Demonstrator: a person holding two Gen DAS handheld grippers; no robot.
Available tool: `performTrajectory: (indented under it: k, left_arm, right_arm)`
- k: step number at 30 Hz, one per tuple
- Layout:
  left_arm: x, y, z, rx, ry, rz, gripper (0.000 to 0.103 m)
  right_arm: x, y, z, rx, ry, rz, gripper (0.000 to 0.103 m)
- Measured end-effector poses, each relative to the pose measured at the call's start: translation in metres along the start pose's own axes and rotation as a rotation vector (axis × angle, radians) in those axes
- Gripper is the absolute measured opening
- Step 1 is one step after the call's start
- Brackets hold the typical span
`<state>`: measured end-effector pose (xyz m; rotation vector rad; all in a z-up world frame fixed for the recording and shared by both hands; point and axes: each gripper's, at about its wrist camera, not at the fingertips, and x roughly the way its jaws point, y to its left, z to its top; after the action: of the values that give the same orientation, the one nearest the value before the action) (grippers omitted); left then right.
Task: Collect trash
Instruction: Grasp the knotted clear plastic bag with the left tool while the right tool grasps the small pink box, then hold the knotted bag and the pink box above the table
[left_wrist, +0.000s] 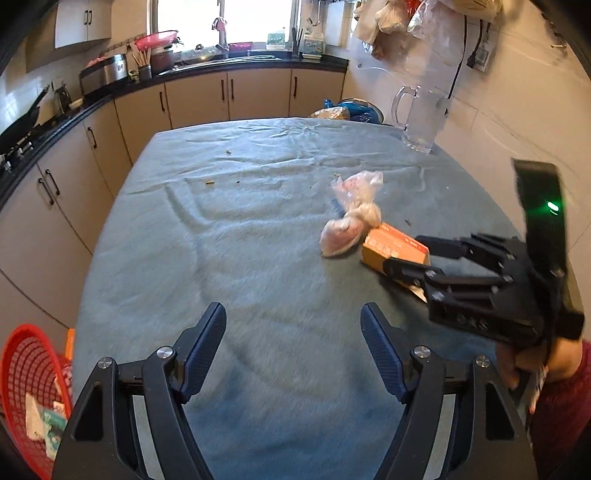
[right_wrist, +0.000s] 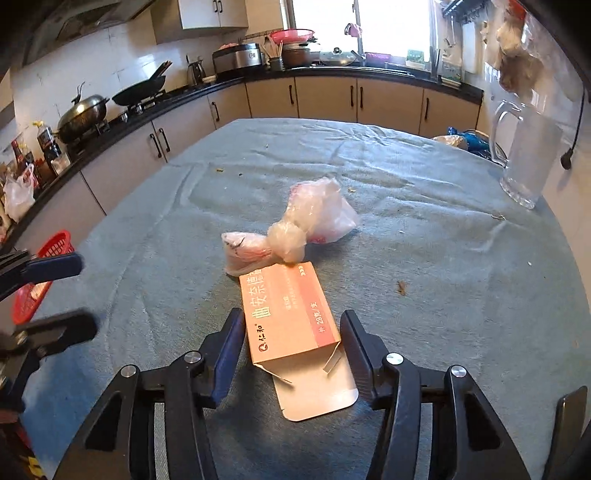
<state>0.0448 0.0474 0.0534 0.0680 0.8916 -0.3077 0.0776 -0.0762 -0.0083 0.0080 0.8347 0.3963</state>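
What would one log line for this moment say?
right tongs: open, straddling orange box | left tongs: open, empty | knotted plastic bag: touching box | red basket: beside table

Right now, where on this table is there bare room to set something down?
The cloth's left half, between the knotted plastic bag and the counter-side edge, is bare except crumbs. So is the strip before the left gripper. It is crowded around the orange box, between the right gripper's open fingers.

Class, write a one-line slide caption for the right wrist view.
Open right gripper straddles an orange carton on the blue tablecloth, a knotted plastic bag just beyond it.
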Motion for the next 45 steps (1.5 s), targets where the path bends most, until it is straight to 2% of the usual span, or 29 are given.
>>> performTrajectory:
  k: [3,7,11,16,19,22,26,31,34,39,42,45]
  left_arm:
    - [0.01,-0.009,0.013,0.021,0.006,-0.011,0.074]
    - [0.029,-0.029,0.029,0.072,0.0,-0.001,0.075]
    - [0.059,-0.051,0.044,0.136,0.039,0.009,0.075]
    - [0.089,-0.073,0.058,0.211,0.056,0.04,0.075]
    - [0.102,-0.077,0.064,0.209,0.059,0.047,0.074]
    - [0.11,-0.073,0.066,0.176,0.076,0.033,0.049]
    - [0.098,-0.06,0.056,0.12,0.048,0.028,0.049]
    - [0.063,-0.032,0.025,0.015,-0.008,0.037,0.049]
    - [0.038,-0.015,0.002,-0.052,-0.084,0.088,0.049]
    - [0.011,-0.002,-0.005,-0.092,-0.209,0.189,0.049]
    - [0.007,0.004,-0.006,-0.108,-0.249,0.216,0.049]
    - [0.007,0.008,-0.008,-0.116,-0.249,0.209,0.049]
  right_arm:
    - [-0.015,-0.016,0.001,0.077,-0.038,0.026,0.057]
    - [-0.025,-0.054,0.002,0.25,-0.071,0.03,0.057]
    - [-0.03,-0.086,-0.003,0.402,-0.087,0.044,0.057]
    - [-0.037,-0.1,-0.007,0.488,-0.112,0.058,0.057]
    - [-0.038,-0.1,-0.009,0.49,-0.109,0.064,0.057]
    - [-0.036,-0.099,-0.008,0.481,-0.104,0.069,0.057]
    - [-0.036,-0.094,-0.007,0.457,-0.105,0.072,0.057]
    - [-0.034,-0.074,-0.004,0.372,-0.102,0.088,0.057]
    - [-0.031,-0.051,-0.002,0.285,-0.102,0.097,0.057]
    - [-0.028,-0.013,-0.003,0.147,-0.121,0.114,0.057]
    - [-0.029,0.0,-0.005,0.085,-0.139,0.108,0.057]
    - [-0.026,0.001,-0.006,0.079,-0.136,0.104,0.057]
